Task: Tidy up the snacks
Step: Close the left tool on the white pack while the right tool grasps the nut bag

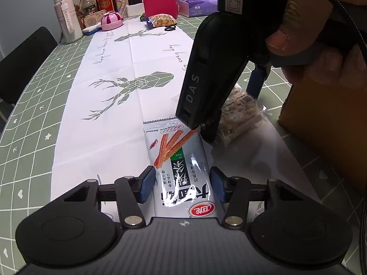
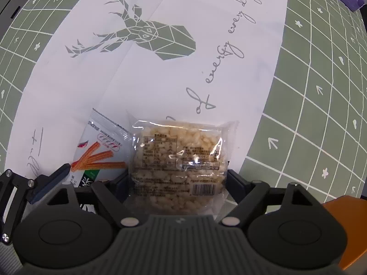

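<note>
Left wrist view: left gripper [image 1: 182, 184] clamped on grey-white foil packet of red spicy sticks [image 1: 181, 167], blue pads [image 1: 146, 183] pressing both sides. Right wrist view: right gripper [image 2: 177, 181] grasping clear plastic pack of puffed-rice cake [image 2: 179, 162], directly ahead, over white deer-print cloth [image 2: 174, 80].

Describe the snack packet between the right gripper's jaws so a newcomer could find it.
On the white deer-print cloth covering the green grid table, two packets lie side by side. It is the clear plastic packet of pale puffed-rice cake, unlike the neighbouring silver packet printed with orange sticks.
</note>
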Action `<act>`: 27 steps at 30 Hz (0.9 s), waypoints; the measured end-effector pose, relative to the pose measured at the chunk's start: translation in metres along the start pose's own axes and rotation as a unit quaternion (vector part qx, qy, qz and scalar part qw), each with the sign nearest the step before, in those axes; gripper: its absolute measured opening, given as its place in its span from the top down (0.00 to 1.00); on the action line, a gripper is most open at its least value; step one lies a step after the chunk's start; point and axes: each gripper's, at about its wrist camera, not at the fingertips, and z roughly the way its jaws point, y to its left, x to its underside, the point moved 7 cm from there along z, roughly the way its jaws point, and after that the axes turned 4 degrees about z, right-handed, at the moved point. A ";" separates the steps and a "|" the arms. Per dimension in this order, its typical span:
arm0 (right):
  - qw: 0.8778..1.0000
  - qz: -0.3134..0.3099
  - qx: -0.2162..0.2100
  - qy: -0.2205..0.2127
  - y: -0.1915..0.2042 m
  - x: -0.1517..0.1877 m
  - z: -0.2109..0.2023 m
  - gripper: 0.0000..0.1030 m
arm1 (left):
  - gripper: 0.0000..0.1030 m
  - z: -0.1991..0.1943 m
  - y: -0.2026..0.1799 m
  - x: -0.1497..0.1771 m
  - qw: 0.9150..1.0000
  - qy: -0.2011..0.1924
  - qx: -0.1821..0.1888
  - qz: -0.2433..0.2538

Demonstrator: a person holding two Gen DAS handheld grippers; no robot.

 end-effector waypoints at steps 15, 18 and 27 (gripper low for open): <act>1.000 -0.018 -0.002 -0.017 0.021 -0.016 -0.017 0.24 | 0.48 -0.021 0.009 -0.007 1.000 -0.005 0.006 -0.004; 1.000 -0.020 -0.001 -0.022 0.022 -0.016 -0.022 0.24 | 0.48 -0.028 0.010 -0.012 1.000 -0.010 0.004 -0.001; 0.999 -0.025 0.003 -0.041 0.028 -0.010 -0.042 0.24 | 0.48 -0.053 0.012 -0.025 1.000 -0.025 -0.005 0.000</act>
